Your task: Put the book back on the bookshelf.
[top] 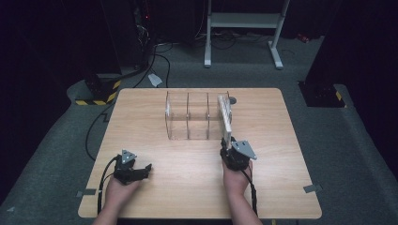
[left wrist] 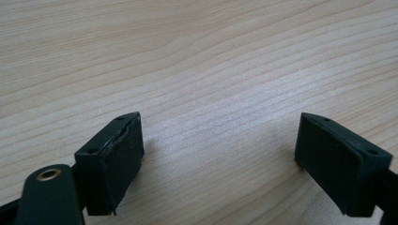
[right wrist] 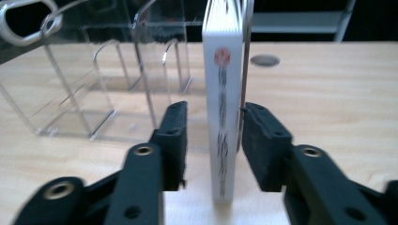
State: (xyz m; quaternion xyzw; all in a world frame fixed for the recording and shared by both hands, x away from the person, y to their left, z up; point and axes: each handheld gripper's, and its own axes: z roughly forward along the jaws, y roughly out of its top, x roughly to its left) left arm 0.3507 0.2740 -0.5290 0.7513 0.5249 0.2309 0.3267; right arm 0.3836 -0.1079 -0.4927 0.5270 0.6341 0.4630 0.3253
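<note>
Right gripper [right wrist: 213, 140] stands open astride the upright white book [right wrist: 224, 117] (clear acrylic rack [top: 187, 117] rightmost slot); left gripper [left wrist: 218, 154] open over the table [left wrist: 211, 56].

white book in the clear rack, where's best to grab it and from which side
Grip the white book by its near upright spine edge, coming level from the person's side of the clear rack. That thin edge sticks out of the rightmost slot, and the right gripper already straddles it, pads apart.
</note>
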